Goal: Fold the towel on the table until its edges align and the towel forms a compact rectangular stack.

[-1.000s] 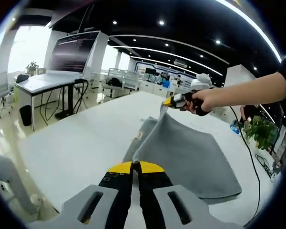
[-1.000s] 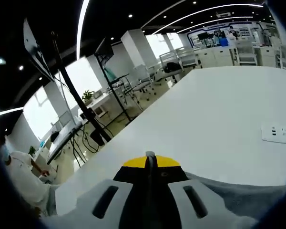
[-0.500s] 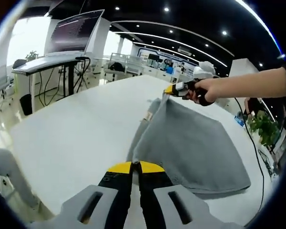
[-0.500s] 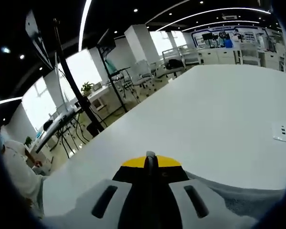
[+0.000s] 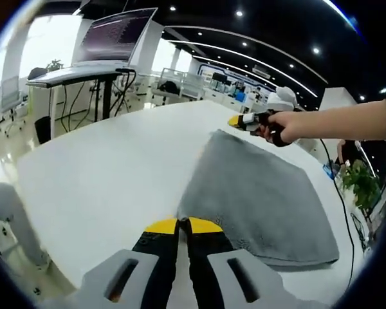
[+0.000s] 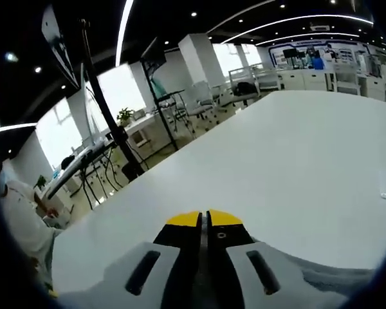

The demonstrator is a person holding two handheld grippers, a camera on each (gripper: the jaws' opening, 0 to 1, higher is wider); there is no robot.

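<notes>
Gray towel lying folded on white table, center right of left gripper view. Left gripper clenched at towel's near edge. Right gripper, upper right, hand-held; grip unclear, jaws slightly parted in its own view.

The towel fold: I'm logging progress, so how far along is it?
Done, it seems: the grey towel lies on the white table as a doubled sheet with a thick edge. In hand: the right gripper sits at the far corner and the left gripper at the near one; whether either grips cloth is unclear. Left: it is broad, so more folds probably remain before it is a compact stack.
</notes>
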